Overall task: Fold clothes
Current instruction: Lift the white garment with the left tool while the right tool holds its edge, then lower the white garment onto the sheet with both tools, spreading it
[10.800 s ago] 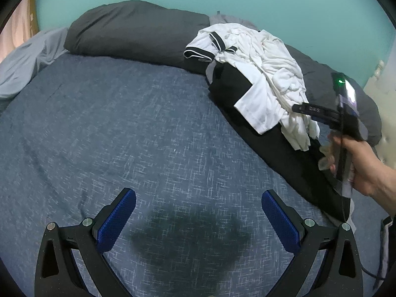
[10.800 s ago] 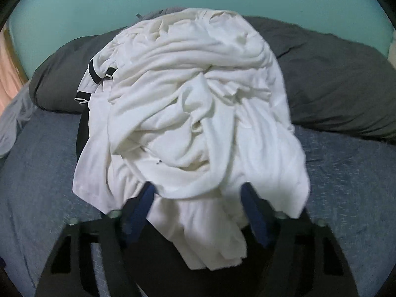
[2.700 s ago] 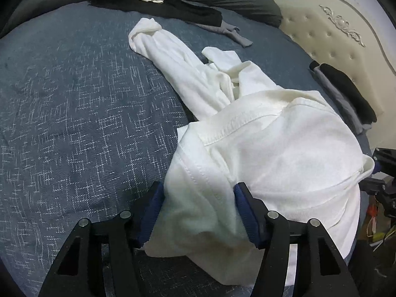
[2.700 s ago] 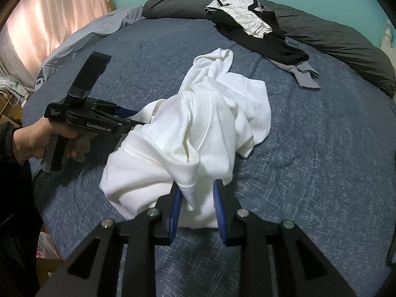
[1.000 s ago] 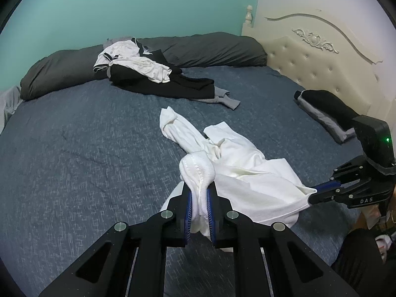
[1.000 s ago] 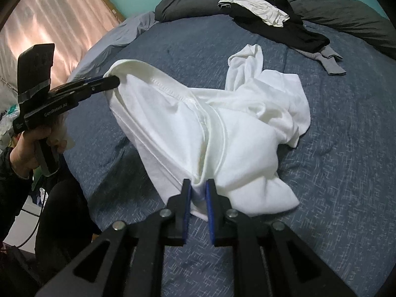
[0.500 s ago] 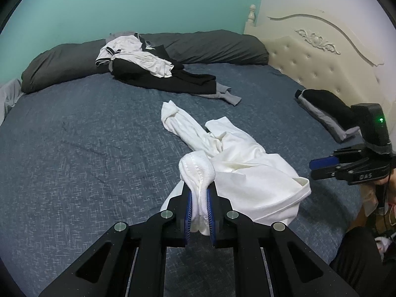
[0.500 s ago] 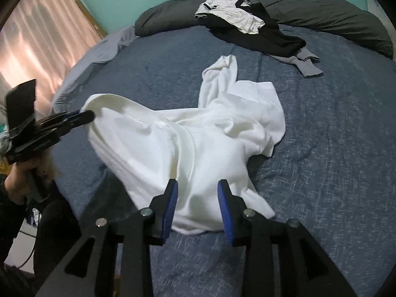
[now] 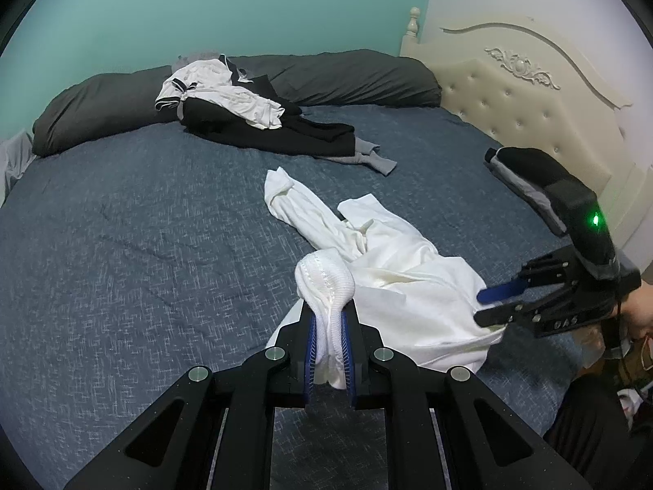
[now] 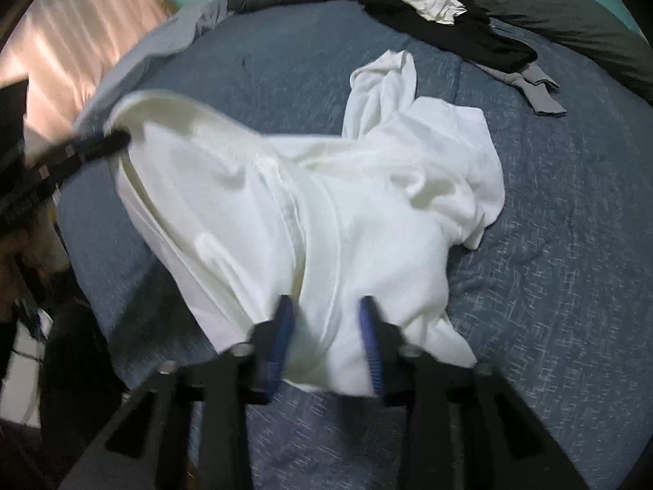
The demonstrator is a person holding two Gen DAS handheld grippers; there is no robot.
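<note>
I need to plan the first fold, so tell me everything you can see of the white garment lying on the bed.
The white garment is soft knit cloth with stitched hems, crumpled and unfolded on the blue bedspread. One narrow part trails toward the dark clothes pile. The left tool is shut on a bunched, ribbed edge, lifting it off the bed. The right tool straddles another edge, its jaws closing with cloth between them. The rest sags onto the bed in loose folds.

Both wrist views look down, close, sharing the white shirt (image 9: 408, 286).

Crumpled white garment (image 9: 392, 269) on blue bedspread (image 9: 122, 245)
</note>
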